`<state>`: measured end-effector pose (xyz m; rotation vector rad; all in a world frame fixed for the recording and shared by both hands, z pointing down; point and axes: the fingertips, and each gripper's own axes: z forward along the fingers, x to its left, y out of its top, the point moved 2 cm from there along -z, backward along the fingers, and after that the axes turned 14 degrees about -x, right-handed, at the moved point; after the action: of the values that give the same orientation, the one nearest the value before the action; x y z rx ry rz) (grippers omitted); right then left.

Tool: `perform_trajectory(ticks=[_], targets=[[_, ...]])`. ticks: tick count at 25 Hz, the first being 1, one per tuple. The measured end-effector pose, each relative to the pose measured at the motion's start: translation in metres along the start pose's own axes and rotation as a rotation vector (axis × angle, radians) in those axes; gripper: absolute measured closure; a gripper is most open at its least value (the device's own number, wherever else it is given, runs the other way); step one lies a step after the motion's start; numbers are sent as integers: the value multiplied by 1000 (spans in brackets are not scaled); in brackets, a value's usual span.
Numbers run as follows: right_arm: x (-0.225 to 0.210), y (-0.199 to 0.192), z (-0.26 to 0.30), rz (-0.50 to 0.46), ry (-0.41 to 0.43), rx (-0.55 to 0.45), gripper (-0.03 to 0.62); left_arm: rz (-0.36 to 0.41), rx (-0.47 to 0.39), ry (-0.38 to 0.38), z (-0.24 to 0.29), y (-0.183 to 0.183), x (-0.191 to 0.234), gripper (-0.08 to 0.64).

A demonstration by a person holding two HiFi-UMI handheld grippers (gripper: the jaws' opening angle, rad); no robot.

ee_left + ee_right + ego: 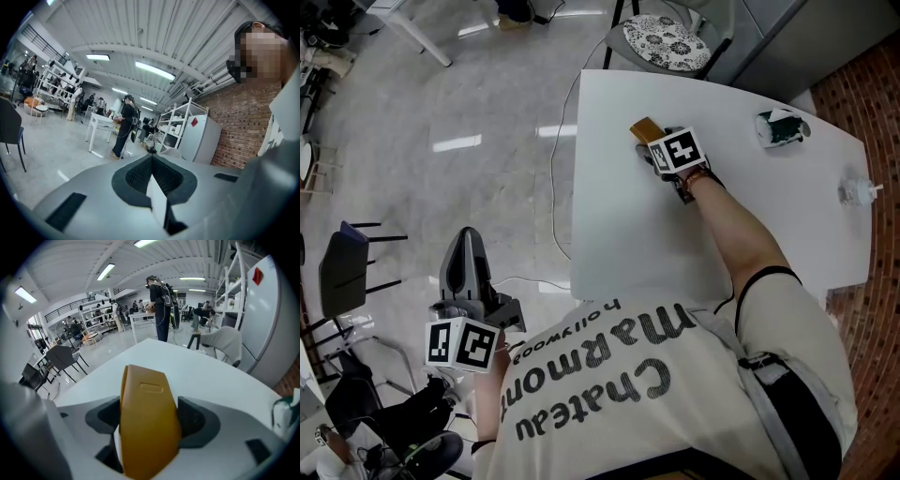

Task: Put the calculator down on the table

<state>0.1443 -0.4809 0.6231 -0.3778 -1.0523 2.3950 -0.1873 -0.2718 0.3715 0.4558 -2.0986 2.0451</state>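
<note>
Head view: high overhead, facing steeply down; white rectangular table (628, 225) fills the frame's upper right.
Left gripper view: low, off the table, facing level across the room.
Right gripper view: close over the tabletop, tilted down.
Shared: table and mustard-yellow plastic calculator (645, 127), in the head and right gripper views.

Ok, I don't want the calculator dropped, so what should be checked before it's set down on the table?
1. Grip: the calculator is clamped in the right gripper, pads on both sides: ok.
2. Landing spot: the table is bare around it: ok.
3. Contact with the table already made: cannot tell.
4. Clutter: the green-and-white wad and the small clear thing lie well away: ok.
5. The left gripper is off the table, jaws together, empty: ok.
</note>
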Motion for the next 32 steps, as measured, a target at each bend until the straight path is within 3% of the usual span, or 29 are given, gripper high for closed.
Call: perform_trajectory(ticks=[10,16,32], targets=[[13,-3,2,-115,61,6,202,-15,-2,13,-1,-3,4,558],[8,-6,5,-49,61,19,190,-14,-6,17,-3,-1,4,558],[8,-7,5,-46,52,31,190,-17,-10,28,-10,1,8,558]])
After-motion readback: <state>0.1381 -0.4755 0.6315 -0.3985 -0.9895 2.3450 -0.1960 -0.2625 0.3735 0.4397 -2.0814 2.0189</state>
